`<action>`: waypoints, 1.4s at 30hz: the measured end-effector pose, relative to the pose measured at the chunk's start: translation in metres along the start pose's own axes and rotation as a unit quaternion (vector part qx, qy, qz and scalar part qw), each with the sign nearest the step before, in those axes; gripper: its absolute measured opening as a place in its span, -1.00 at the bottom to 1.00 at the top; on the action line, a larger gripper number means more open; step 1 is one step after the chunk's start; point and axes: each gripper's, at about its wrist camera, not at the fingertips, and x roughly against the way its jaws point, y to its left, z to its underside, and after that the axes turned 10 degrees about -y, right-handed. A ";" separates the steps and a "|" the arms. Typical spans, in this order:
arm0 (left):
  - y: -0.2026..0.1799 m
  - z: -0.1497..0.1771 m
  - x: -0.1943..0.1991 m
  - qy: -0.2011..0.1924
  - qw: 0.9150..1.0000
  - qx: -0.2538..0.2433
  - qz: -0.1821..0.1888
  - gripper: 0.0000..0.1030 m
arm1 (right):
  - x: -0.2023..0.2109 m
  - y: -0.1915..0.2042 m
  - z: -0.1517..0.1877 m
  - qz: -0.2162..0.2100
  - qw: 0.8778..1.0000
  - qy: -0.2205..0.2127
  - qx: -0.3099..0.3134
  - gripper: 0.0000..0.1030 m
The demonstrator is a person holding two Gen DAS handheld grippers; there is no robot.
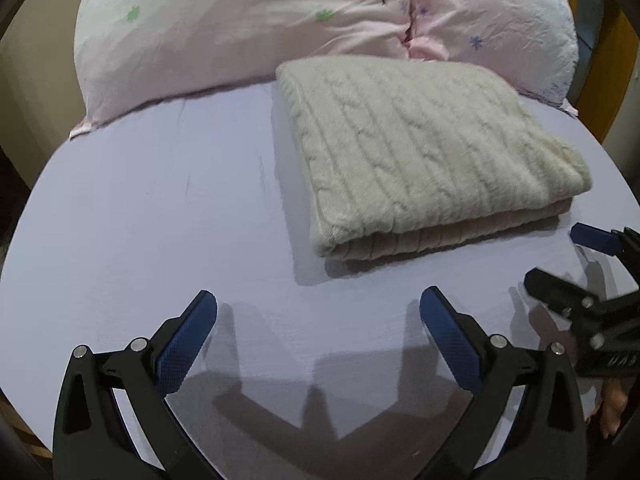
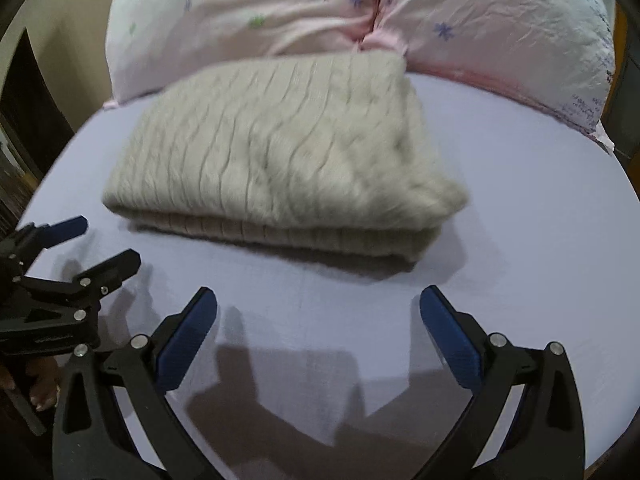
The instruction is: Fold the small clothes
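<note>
A cream cable-knit sweater (image 1: 424, 148) lies folded into a thick rectangle on the lavender bed sheet (image 1: 160, 220). It also shows in the right wrist view (image 2: 280, 152), slightly blurred. My left gripper (image 1: 318, 300) is open and empty, just in front of the sweater's near left corner, above the sheet. My right gripper (image 2: 318, 300) is open and empty, in front of the sweater's near edge. The right gripper shows at the right edge of the left wrist view (image 1: 560, 256), and the left gripper at the left edge of the right wrist view (image 2: 108, 240).
Two pale pink pillows (image 1: 240, 28) with small star prints lie behind the sweater, also in the right wrist view (image 2: 500, 28). A wooden bed frame (image 1: 608, 92) shows at the right. Bare sheet (image 2: 540, 220) spreads to the sweater's right.
</note>
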 end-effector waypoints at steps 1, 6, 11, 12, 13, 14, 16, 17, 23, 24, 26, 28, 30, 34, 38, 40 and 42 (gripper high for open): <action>0.001 0.001 0.001 -0.005 1.000 0.005 0.000 0.97 | -0.001 0.004 0.001 0.011 1.000 0.000 0.009 0.96; 0.005 0.001 0.001 -0.016 1.000 0.006 -0.003 0.97 | 0.002 0.001 0.003 0.012 1.000 -0.007 0.001 0.96; 0.007 0.001 0.003 -0.019 1.000 0.001 0.002 0.97 | 0.003 0.003 0.007 0.014 1.000 -0.009 0.001 0.96; 0.007 0.001 0.003 -0.019 1.000 0.001 0.002 0.97 | 0.003 0.003 0.007 0.014 1.000 -0.009 0.001 0.96; 0.007 0.001 0.003 -0.019 1.000 0.001 0.003 0.97 | 0.004 0.002 0.007 0.014 1.000 -0.010 0.001 0.96; 0.007 0.001 0.003 -0.019 1.000 0.000 0.003 0.97 | 0.004 0.002 0.007 0.014 1.000 -0.010 0.000 0.96; 0.007 0.001 0.003 -0.019 1.000 0.000 0.003 0.97 | 0.004 0.002 0.007 0.014 1.000 -0.010 0.000 0.96; 0.007 0.001 0.003 -0.019 1.000 0.000 0.003 0.97 | 0.004 0.002 0.007 0.015 1.000 -0.010 0.000 0.96; 0.007 0.001 0.003 -0.019 1.000 0.000 0.003 0.97 | 0.005 0.001 0.007 0.013 1.000 -0.010 0.002 0.96; 0.007 0.001 0.003 -0.019 1.000 0.000 0.003 0.97 | 0.005 0.001 0.008 0.013 1.000 -0.010 0.001 0.96; 0.007 0.001 0.003 -0.019 1.000 0.000 0.003 0.97 | 0.003 0.001 0.006 0.013 1.000 -0.010 0.001 0.96; 0.007 0.001 0.003 -0.019 1.000 0.000 0.003 0.97 | 0.003 0.000 0.005 0.014 1.000 -0.010 0.001 0.96; 0.007 0.001 0.003 -0.019 1.000 0.000 0.003 0.97 | 0.003 0.000 0.006 0.015 1.000 -0.010 0.000 0.96; 0.007 0.001 0.003 -0.019 1.000 0.000 0.003 0.97 | 0.003 0.000 0.006 0.015 1.000 -0.010 0.000 0.96; 0.007 0.002 0.003 -0.019 1.000 0.000 0.003 0.97 | 0.003 0.000 0.006 0.016 1.000 -0.010 0.000 0.96; 0.007 0.002 0.003 -0.019 1.000 0.000 0.003 0.97 | 0.003 0.000 0.005 0.016 1.000 -0.011 -0.001 0.96; 0.007 0.002 0.003 -0.019 1.000 0.000 0.003 0.97 | 0.003 0.000 0.005 0.016 1.000 -0.011 -0.001 0.96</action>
